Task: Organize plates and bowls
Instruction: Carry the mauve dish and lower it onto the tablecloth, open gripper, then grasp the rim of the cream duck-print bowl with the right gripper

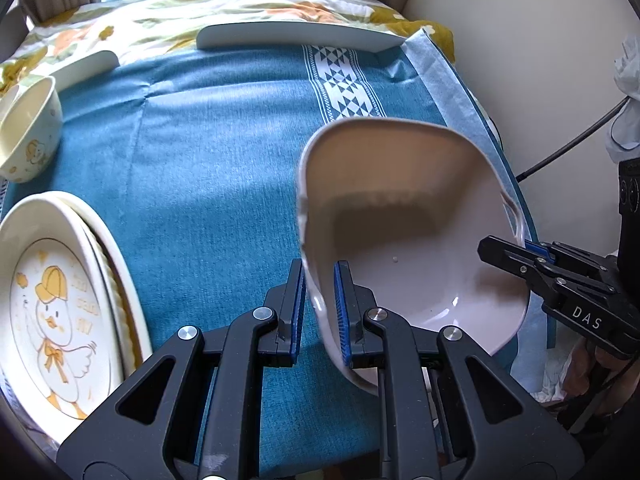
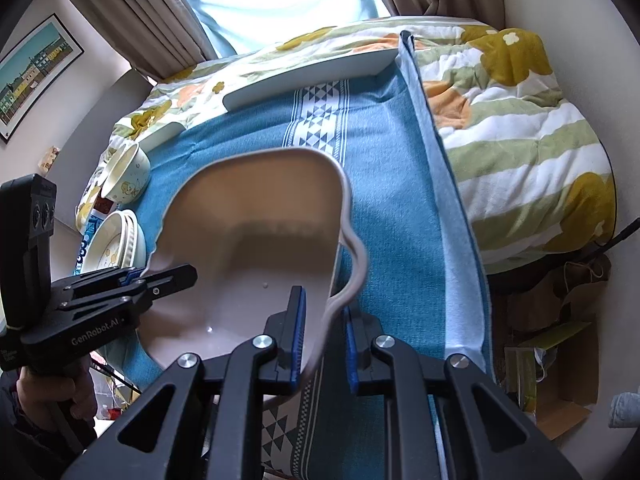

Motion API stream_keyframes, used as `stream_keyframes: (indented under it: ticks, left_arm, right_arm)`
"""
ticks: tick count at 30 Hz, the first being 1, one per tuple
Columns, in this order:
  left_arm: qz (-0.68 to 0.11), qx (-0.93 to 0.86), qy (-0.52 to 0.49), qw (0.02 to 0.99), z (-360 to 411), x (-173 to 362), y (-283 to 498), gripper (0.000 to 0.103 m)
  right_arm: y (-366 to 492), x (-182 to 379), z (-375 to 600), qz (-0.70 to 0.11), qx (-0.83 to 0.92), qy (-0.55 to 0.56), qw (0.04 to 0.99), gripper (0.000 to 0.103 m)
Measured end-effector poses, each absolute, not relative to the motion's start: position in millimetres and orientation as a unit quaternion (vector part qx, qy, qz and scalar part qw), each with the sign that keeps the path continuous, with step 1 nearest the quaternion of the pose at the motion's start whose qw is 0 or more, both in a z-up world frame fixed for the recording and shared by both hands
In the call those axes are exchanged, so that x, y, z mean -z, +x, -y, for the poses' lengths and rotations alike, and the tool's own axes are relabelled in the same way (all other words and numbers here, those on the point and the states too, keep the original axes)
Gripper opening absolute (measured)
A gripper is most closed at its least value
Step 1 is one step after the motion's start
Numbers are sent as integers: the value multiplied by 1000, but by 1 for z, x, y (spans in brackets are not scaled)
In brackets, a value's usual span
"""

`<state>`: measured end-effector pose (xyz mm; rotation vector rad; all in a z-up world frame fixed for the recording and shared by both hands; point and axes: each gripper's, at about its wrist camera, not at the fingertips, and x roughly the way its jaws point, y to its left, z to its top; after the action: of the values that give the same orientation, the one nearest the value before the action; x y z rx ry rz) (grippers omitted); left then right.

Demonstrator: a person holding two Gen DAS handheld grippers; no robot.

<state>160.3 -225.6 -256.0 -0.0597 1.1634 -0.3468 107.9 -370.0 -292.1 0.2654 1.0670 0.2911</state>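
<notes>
A pale pink wavy-rimmed bowl (image 1: 416, 232) is held up over the blue cloth by both grippers. My left gripper (image 1: 320, 304) is shut on its left rim. My right gripper (image 2: 324, 336) is shut on its right rim; it also shows at the right of the left wrist view (image 1: 532, 256). The bowl also shows in the right wrist view (image 2: 256, 240), with the left gripper (image 2: 148, 280) on its far rim. A stack of duck-print plates (image 1: 60, 312) lies at the left. A small duck-print bowl (image 1: 32, 128) stands behind them.
A blue tablecloth (image 1: 208, 152) covers the table, over a floral quilt (image 2: 512, 120). A white long plate (image 1: 296, 36) and another white dish (image 1: 88, 64) lie at the far edge. The table's right edge (image 2: 452, 208) drops to clutter on the floor. A wall stands at right.
</notes>
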Motion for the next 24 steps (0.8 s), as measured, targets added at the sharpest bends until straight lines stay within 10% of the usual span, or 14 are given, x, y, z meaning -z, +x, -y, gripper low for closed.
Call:
stream_keyframes:
  ticks: [4, 6, 8, 16, 24]
  left_arm:
    - [-566, 160, -27, 809, 227, 258, 164, 25]
    - [-571, 150, -24, 807, 226, 256, 164, 67]
    - [-557, 148, -28, 817, 223, 248, 160, 79]
    - [-505, 126, -48, 852, 181, 174, 140, 81]
    - [-428, 58, -50, 901, 89, 96, 137, 102]
  right_arm:
    - [108, 291, 373, -508, -137, 133, 840, 17]
    - [106, 287, 374, -501, -131, 131, 846, 39]
    - [102, 280, 376, -489, -137, 138, 851, 78]
    - [78, 228, 362, -435, -186, 96, 875, 102]
    - [99, 143, 277, -332, -270, 41, 903, 102]
